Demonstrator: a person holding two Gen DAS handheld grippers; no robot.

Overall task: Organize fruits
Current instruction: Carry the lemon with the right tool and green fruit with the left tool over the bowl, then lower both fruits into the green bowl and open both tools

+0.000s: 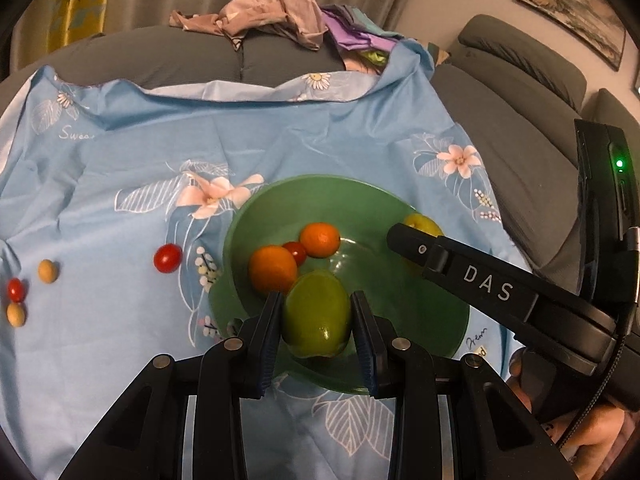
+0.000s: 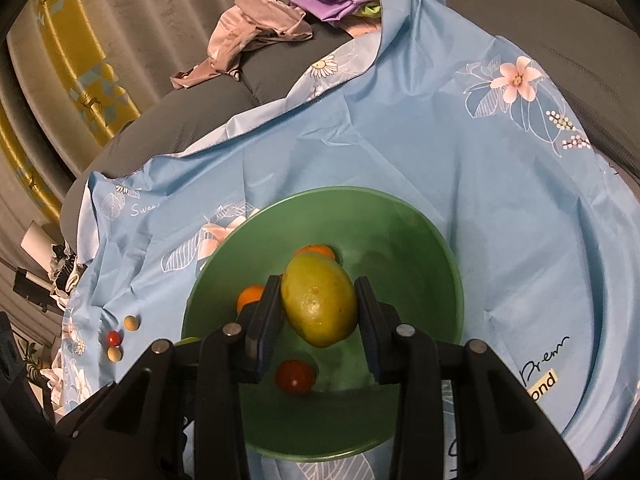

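My left tongs [image 1: 316,316] are clamped on a green lemon-shaped fruit [image 1: 316,314], both pads pressed against its sides, and it hangs over the near part of the green bowl [image 1: 424,320]. My right tongs [image 2: 318,306] grip a yellow-green fruit [image 2: 319,304] the same way, held above the middle of that bowl [image 2: 420,240].

Inside the bowl, just beyond my left tongs, sit two oranges [image 1: 273,269] [image 1: 320,239] with a cherry tomato [image 1: 295,252] wedged between them. In the right wrist view the tomato [image 2: 295,376] lies on the bowl floor below the held fruit, one orange [image 2: 250,297] peeks out left of the left pad, and the other [image 2: 316,251] shows just past the fruit.

The bowl stands on a blue flowered sheet [image 1: 120,152] spread over a grey sofa [image 1: 500,128]. Out on the sheet, to the left of my left tongs, lies a loose red tomato [image 1: 168,258]. Further left are two small tan fruits [image 1: 48,271] [image 1: 16,314] and another small tomato [image 1: 16,289]; that tomato sits just beside the nearer tan one.

My right tongs' arm [image 1: 480,280] reaches in from the right, partly covering its fruit [image 1: 422,224].
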